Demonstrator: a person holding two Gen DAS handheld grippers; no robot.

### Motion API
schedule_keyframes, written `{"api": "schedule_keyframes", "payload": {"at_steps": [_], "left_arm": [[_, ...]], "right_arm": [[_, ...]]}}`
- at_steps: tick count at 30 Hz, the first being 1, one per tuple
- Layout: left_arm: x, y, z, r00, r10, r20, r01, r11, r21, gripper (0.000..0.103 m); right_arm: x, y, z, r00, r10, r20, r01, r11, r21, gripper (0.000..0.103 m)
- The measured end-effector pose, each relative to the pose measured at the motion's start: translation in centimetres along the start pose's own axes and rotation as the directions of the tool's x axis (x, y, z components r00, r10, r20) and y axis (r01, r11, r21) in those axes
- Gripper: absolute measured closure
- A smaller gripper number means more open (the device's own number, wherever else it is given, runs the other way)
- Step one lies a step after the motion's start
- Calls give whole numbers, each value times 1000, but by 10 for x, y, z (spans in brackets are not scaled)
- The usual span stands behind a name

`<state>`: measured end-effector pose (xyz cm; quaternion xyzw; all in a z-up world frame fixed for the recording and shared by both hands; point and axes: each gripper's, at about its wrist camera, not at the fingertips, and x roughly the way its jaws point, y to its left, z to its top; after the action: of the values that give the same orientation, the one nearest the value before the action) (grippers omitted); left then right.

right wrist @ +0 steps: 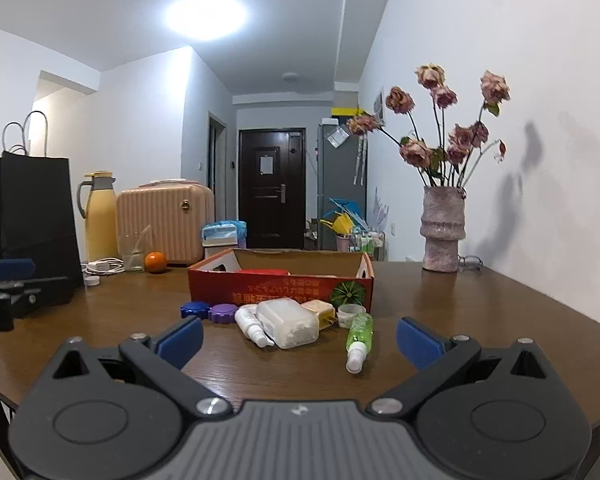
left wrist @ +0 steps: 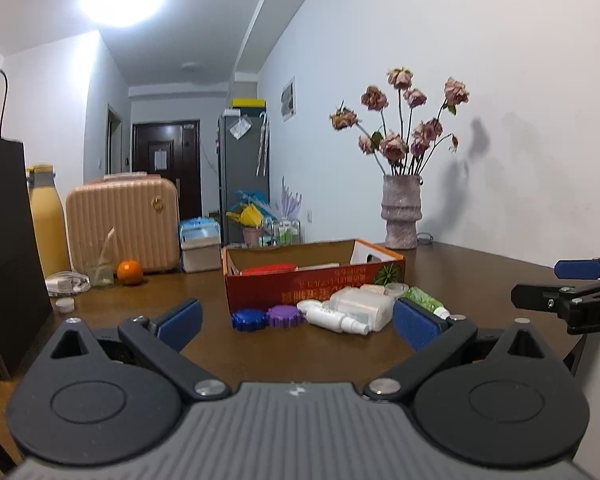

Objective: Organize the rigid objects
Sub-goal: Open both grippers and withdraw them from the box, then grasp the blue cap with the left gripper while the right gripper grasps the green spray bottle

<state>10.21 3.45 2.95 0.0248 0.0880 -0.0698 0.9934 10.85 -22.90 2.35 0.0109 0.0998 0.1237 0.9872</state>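
A red cardboard box (left wrist: 312, 284) (right wrist: 280, 286) stands open on the brown table, with a red lid inside it. In front of it lie a blue-and-purple twin-cap case (left wrist: 266, 317) (right wrist: 210, 312), a small white spray bottle (left wrist: 336, 319) (right wrist: 254, 326), a white plastic container (left wrist: 360, 306) (right wrist: 288, 322), a small yellow item (right wrist: 324, 314), a small white cap (right wrist: 350, 315) and a green spray bottle (left wrist: 426, 300) (right wrist: 358, 338). My left gripper (left wrist: 298, 322) is open and empty, short of the items. My right gripper (right wrist: 298, 338) is open and empty, also short of them.
A vase of dried roses (left wrist: 402, 216) (right wrist: 444, 228) stands by the right wall. At back left are a black paper bag (right wrist: 32, 216), a yellow flask (right wrist: 98, 220), a pink case (left wrist: 124, 226), a glass (right wrist: 134, 252), an orange (left wrist: 130, 272) and a white charger cable (right wrist: 102, 266).
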Motion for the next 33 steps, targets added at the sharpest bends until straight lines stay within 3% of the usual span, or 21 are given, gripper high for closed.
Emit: {"api": "schedule_keyframes", "payload": {"at_steps": [11,14,18,21,25,28,30,33], "left_arm": [[55,19,-17,988,61,-144,-69,996,-51,0],[84,23,-23,972,97,-213,-111,992,-55,0],[119,29,-18,971,94,-219,-105,994,-37,5],[156,38,-10,973,92,-211,-96,995,-9,8],[222,54,-10,938,112,-328,-108,994,31,26],[261,67,-13,912,114,-394,-109,993,36,29],[277,73,-15,908,128,-399,-116,992,53,29],[291,80,-16,902,78,-424,-74,997,25,29]], "right_arm": [[46,-16,-14,994,-13,-105,19,998,56,8],[66,-24,-16,989,-34,-147,45,996,72,14],[98,-36,-10,983,-30,-180,40,998,52,24],[125,-45,0,981,-30,-190,36,999,30,26],[167,-56,9,973,-41,-226,44,999,5,28],[195,-63,12,966,-38,-257,43,999,14,29],[211,-65,11,960,-44,-276,47,999,3,29],[228,-68,8,952,-47,-303,47,999,-7,30]]}}
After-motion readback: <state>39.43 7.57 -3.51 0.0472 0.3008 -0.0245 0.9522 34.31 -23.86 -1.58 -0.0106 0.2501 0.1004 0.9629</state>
